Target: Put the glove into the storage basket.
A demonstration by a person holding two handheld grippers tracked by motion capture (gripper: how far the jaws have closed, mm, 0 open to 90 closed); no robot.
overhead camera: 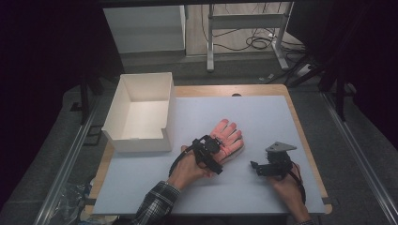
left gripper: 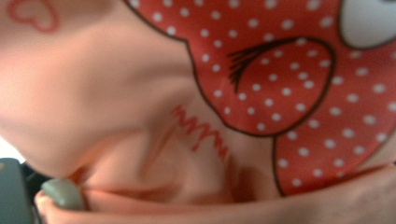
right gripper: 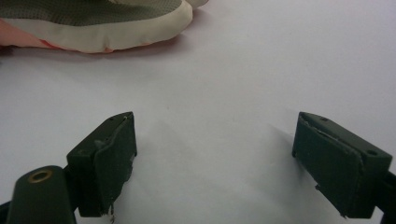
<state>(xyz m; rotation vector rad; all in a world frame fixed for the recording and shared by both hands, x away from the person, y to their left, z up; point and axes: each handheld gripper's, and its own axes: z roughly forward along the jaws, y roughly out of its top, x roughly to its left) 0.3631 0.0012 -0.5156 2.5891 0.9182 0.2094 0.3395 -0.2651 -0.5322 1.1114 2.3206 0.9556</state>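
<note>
Pink and soft, the glove (overhead camera: 227, 138) lies flat on the grey mat (overhead camera: 263, 117) at mid-frame in the high view, right of the white box (overhead camera: 141, 112), with the left gripper (overhead camera: 209, 151) over its cuff; whether its jaws are shut I cannot tell, as its view is all dotted fabric. The right gripper (right gripper: 215, 158), lower right, rests jaws wide apart on bare mat. Judging by this, a good pick means pinching one firm fold near the cuff, not loose layers.

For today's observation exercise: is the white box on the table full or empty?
Empty. In the high view the white box stands open-topped, and its bare white floor and inner walls show nothing inside.
</note>
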